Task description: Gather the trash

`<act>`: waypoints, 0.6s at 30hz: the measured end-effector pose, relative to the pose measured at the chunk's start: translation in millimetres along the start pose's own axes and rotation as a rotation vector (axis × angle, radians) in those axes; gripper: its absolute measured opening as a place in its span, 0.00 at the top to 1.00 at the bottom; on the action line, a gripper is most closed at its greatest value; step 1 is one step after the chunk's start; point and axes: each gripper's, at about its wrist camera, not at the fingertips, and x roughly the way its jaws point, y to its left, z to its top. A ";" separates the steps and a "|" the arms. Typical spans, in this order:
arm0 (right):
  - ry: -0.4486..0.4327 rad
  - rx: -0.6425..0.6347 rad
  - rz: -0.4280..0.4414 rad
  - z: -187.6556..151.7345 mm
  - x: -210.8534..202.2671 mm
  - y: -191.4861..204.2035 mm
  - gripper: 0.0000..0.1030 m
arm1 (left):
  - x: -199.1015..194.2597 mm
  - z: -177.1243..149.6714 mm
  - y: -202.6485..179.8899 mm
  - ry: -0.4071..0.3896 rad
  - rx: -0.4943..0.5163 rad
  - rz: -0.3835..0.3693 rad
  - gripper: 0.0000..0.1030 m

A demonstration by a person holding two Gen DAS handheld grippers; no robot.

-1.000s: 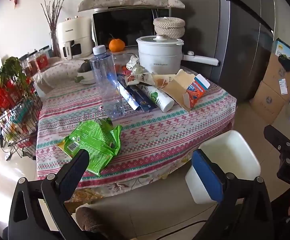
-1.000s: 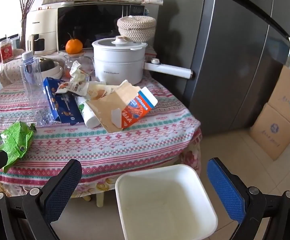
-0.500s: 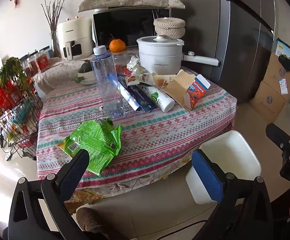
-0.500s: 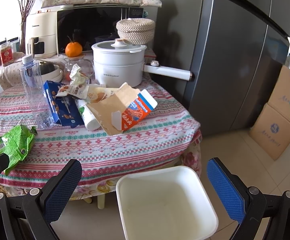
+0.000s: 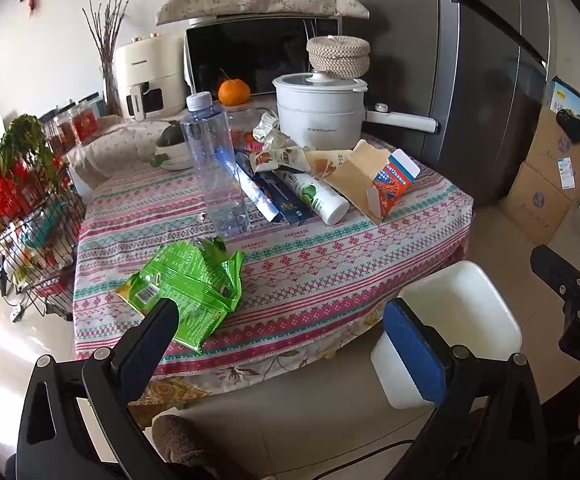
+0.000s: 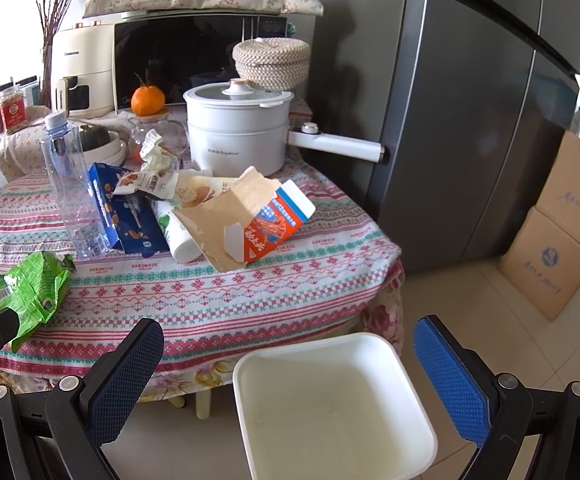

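Left gripper (image 5: 278,328) and right gripper (image 6: 290,364) gape empty; green snack wrapper (image 5: 188,280) ahead of left jaws, white bin (image 6: 329,408) between right jaws.

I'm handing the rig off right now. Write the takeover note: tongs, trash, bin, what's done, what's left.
Left tongs: open, holding nothing, near the table edge by the green wrapper.
Right tongs: open, holding nothing, over the white bin.
Bin: on the floor beside the table, with no trash visible inside.
Trash on the table: green wrapper at the near edge; clear bottle standing; blue box, white tube, torn orange carton and crumpled wrappers piled mid-table.
Done: nothing binned.
Left: everything; the green wrapper looks closest.
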 end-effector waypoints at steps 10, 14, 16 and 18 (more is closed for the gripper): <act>0.000 -0.002 0.000 -0.7 -0.6 0.2 0.00 | 0.0 0.0 -0.1 -0.001 0.000 -0.001 0.00; 0.000 -0.003 0.002 0.0 -1.2 1.0 0.00 | 0.1 -0.1 0.7 -0.002 -0.001 0.001 0.00; 0.000 -0.002 0.002 -0.4 -0.8 0.8 0.00 | 0.1 0.1 0.4 -0.003 0.000 0.001 0.00; 0.001 -0.002 0.002 -0.9 -0.6 1.0 0.00 | -0.1 1.2 -0.1 -0.003 0.001 0.003 0.00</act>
